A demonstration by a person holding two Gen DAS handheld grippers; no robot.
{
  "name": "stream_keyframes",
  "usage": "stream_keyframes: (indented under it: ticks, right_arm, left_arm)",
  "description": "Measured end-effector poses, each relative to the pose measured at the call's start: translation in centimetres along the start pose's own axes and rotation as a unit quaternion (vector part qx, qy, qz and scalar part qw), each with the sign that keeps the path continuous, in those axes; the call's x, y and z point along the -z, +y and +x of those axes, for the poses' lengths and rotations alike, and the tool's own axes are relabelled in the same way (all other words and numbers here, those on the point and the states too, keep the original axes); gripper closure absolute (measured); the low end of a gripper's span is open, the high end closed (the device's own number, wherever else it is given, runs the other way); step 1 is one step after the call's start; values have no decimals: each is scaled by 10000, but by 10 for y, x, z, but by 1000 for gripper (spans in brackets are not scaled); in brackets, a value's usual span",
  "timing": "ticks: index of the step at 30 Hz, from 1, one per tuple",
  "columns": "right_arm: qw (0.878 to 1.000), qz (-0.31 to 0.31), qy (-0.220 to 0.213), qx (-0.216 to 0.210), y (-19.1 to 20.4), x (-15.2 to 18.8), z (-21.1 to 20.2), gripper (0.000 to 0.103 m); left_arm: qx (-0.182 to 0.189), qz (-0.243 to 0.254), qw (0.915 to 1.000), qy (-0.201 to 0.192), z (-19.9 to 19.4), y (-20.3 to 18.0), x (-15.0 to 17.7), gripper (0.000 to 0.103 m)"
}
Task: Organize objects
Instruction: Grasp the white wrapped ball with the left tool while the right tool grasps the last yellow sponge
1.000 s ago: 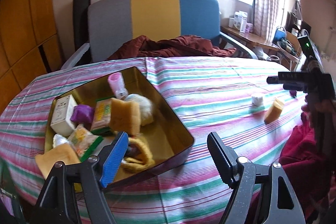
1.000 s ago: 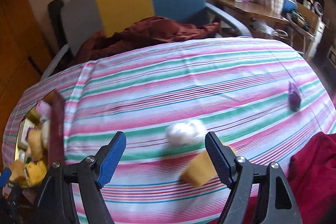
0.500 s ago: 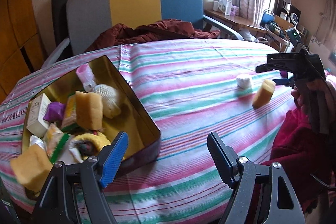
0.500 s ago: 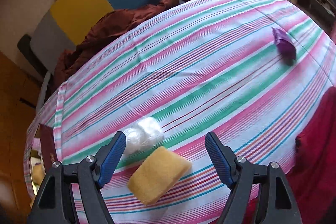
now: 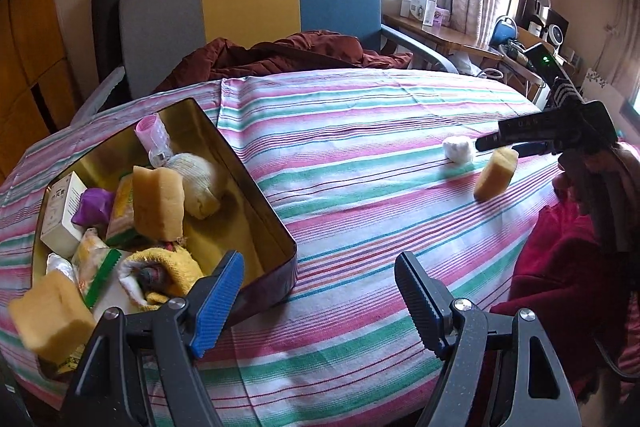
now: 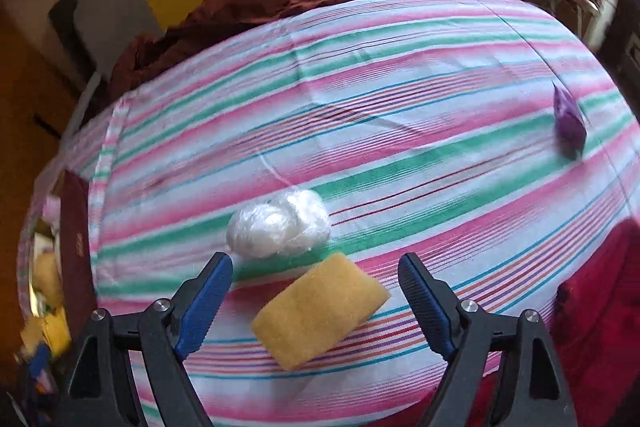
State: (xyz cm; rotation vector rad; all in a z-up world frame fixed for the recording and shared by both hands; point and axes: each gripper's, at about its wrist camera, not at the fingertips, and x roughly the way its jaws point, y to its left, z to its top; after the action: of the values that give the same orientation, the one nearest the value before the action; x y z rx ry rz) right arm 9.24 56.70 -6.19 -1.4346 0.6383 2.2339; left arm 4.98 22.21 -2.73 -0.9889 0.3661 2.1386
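A yellow sponge (image 6: 320, 309) lies on the striped tablecloth (image 6: 400, 107) between the fingers of my open right gripper (image 6: 316, 301). It also shows in the left wrist view (image 5: 495, 174). A white plastic ball (image 6: 279, 224) sits just beyond it, also seen in the left wrist view (image 5: 458, 149). A purple packet (image 6: 568, 119) lies far right. My left gripper (image 5: 320, 299) is open and empty beside the gold tin (image 5: 256, 183), which holds sponges, boxes and cloths. The right gripper (image 5: 516, 143) shows in the left wrist view, over the sponge.
A grey, yellow and blue chair (image 5: 248, 7) with a dark red garment (image 5: 288, 55) stands behind the table. A red cloth (image 6: 596, 299) lies at the table's near right edge. A cluttered side desk (image 5: 460, 35) stands by the window.
My right gripper has come down and forward so the yellow sponge now lies between its open fingers. My left gripper has drifted right, away from the tin.
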Motion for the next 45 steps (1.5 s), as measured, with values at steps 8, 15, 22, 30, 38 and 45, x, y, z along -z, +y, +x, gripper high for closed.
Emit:
stream_keyframes:
  ticks: [8,15,22,30,38,45]
  right_arm:
    - [9877,-1382,514,515,25,7,9,18]
    - [9951,-838,291,436,6,3,4,43]
    - [9954,847,-438,114,-52,1,-16,43]
    - [9866,1445,-742,142,-73,1,-25,43]
    - [9847,1547,-786,162,-79,0,-21,43]
    - [9829,1674,-764,54,-85,-2,-17,43]
  left_arm:
    - [33,-17,10000,34,0,-1,1,25]
    - [95,143,9998,66,4,-9,-6,25]
    - [229,405,9989,107,27,-35,-32,24]
    - [562,701,9952,380,67,-79,-57,24]
    - [903,1341,9863,316,106,-126,-96,34]
    - [1129,1642,9785,528,150,-157,-115,41]
